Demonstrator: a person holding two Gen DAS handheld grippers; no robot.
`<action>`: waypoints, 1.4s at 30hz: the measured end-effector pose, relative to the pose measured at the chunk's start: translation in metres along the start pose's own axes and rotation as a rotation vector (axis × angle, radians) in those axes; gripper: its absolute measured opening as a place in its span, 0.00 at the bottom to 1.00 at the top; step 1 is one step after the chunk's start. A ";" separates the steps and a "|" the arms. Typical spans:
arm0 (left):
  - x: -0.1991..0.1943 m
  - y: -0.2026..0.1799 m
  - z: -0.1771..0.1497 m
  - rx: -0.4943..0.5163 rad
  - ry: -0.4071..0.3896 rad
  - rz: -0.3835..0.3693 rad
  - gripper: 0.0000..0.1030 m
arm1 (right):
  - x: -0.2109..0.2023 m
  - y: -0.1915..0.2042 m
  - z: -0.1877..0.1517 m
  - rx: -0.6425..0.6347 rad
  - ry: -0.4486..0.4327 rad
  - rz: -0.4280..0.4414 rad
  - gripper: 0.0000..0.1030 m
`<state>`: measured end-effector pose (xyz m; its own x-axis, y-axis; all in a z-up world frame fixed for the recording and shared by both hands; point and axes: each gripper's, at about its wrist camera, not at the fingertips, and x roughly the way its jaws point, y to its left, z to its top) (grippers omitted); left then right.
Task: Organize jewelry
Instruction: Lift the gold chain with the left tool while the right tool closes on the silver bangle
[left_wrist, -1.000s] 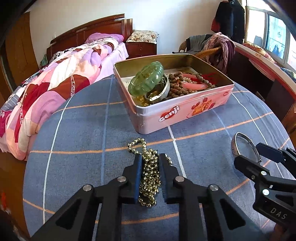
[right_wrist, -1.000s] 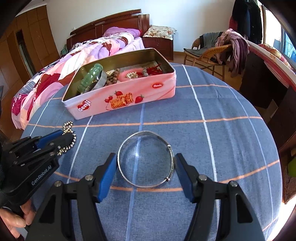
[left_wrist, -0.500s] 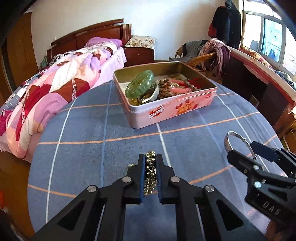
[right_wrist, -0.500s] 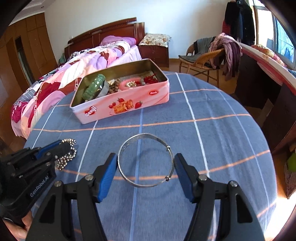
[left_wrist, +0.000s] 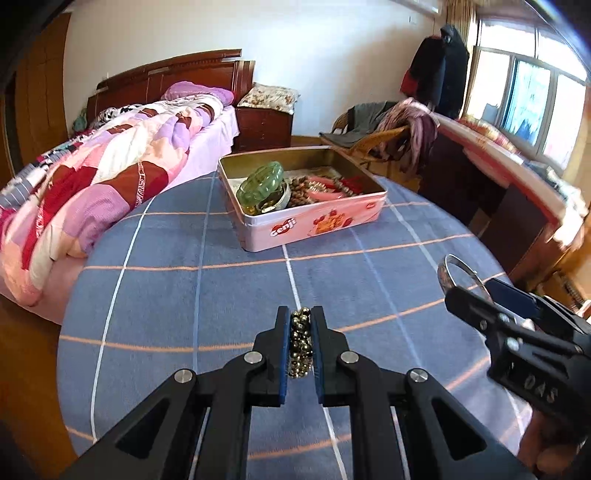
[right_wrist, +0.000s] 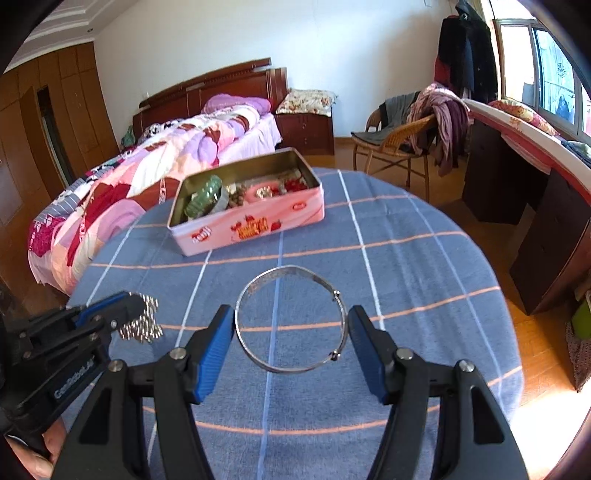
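In the left wrist view the left gripper (left_wrist: 299, 345), whose jaws have just been closing, now clamps the bead chain (left_wrist: 300, 341) that earlier lay spread on the bench (left_wrist: 166, 295), and the tin (left_wrist: 310, 221) sits farther off. In the right wrist view the right gripper (right_wrist: 291, 332) grips the bangle (right_wrist: 291, 317) between its pads as before, now lifted off the bench, nearer than the tin.

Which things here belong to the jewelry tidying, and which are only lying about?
Belong to the job:
- gold bead chain
- silver bangle
- pink tin with jewelry

Just lying about:
- bed
- wicker chair with clothes
- nightstand
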<state>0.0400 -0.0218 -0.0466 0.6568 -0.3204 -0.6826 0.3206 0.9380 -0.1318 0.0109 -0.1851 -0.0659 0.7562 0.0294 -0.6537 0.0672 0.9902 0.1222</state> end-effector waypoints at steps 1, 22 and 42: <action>-0.006 0.004 -0.001 -0.015 -0.015 -0.028 0.10 | -0.002 0.000 0.002 0.001 -0.008 0.000 0.64; -0.029 0.046 -0.006 -0.087 -0.093 -0.075 0.10 | -0.005 0.014 0.001 -0.030 -0.038 0.003 0.64; 0.022 0.020 -0.051 0.087 0.158 0.089 0.41 | -0.005 0.007 0.001 -0.011 -0.029 0.015 0.64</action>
<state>0.0257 -0.0035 -0.1013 0.5719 -0.2054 -0.7942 0.3282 0.9446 -0.0079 0.0085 -0.1789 -0.0608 0.7753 0.0408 -0.6303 0.0481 0.9912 0.1234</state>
